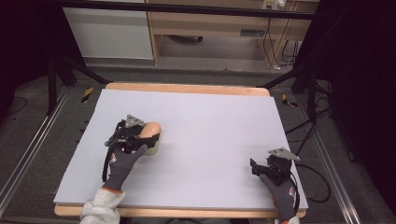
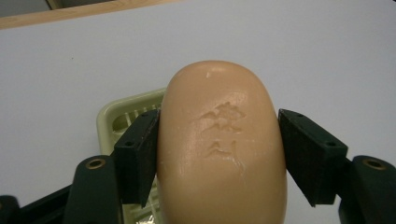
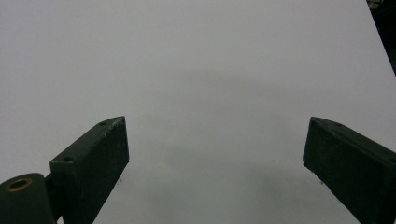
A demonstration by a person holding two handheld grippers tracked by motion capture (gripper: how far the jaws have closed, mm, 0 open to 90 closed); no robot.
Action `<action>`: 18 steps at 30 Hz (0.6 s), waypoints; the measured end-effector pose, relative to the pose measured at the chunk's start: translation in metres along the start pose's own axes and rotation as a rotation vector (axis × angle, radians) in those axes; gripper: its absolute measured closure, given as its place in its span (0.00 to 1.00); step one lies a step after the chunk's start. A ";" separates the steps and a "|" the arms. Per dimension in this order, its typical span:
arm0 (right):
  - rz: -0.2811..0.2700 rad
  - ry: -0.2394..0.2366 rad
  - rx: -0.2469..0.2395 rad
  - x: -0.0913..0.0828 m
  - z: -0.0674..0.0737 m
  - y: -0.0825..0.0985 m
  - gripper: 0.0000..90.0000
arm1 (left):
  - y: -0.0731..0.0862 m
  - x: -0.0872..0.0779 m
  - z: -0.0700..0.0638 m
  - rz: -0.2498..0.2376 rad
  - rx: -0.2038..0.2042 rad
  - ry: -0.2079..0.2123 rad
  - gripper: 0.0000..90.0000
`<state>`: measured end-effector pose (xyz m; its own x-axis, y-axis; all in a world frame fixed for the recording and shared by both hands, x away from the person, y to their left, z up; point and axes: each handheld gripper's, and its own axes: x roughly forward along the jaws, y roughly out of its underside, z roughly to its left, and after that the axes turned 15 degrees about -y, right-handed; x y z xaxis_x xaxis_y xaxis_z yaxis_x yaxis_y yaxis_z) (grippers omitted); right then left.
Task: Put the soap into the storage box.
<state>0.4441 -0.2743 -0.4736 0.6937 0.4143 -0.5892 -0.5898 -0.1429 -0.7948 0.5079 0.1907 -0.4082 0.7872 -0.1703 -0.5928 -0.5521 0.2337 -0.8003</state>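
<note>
High view first: a pale lavender-grey surface (image 1: 196, 140) with a wooden edge, and a person's two gloved hands coming in from the near side, each holding a set of tongs. The left tongs (image 1: 144, 135) sit over the left part of the surface, with a peach-coloured bar of soap (image 1: 150, 129) pinched between the two black jaws. Just under and beside the soap there is a pale cream-green soap dish (image 1: 152, 148) resting on the surface. The left hand (image 1: 125, 161) wears a dark grey glove, with a light sleeve (image 1: 100, 207) behind it.

From the left gripper view the grip is plain: both jaws press flat against the long sides of the soap (image 2: 222, 149), which is rounded, glossy and stamped with raised characters on its top face. The slotted dish (image 2: 122, 119) lies below and behind it, partly hidden; I cannot tell whether soap and dish touch.

Over on the right near corner, the right tongs (image 1: 258, 169) rest low on the surface, well apart from the soap. In the right gripper view the jaws stand wide apart with nothing but bare surface (image 3: 201, 93) between them.
</note>
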 end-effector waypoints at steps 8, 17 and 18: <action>-0.001 -0.001 0.000 0.001 0.000 0.000 0.08 | 0.000 0.007 0.007 0.004 -0.007 -0.017 0.36; -0.004 -0.001 -0.004 0.001 0.000 -0.001 0.08 | 0.000 0.016 0.013 0.016 -0.016 -0.031 0.36; -0.005 0.001 -0.003 0.001 0.000 -0.001 0.08 | 0.001 0.018 0.014 0.019 -0.019 -0.035 0.36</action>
<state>0.4451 -0.2734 -0.4733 0.6969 0.4145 -0.5853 -0.5850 -0.1435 -0.7982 0.5253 0.2013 -0.4183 0.7857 -0.1324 -0.6043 -0.5716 0.2184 -0.7909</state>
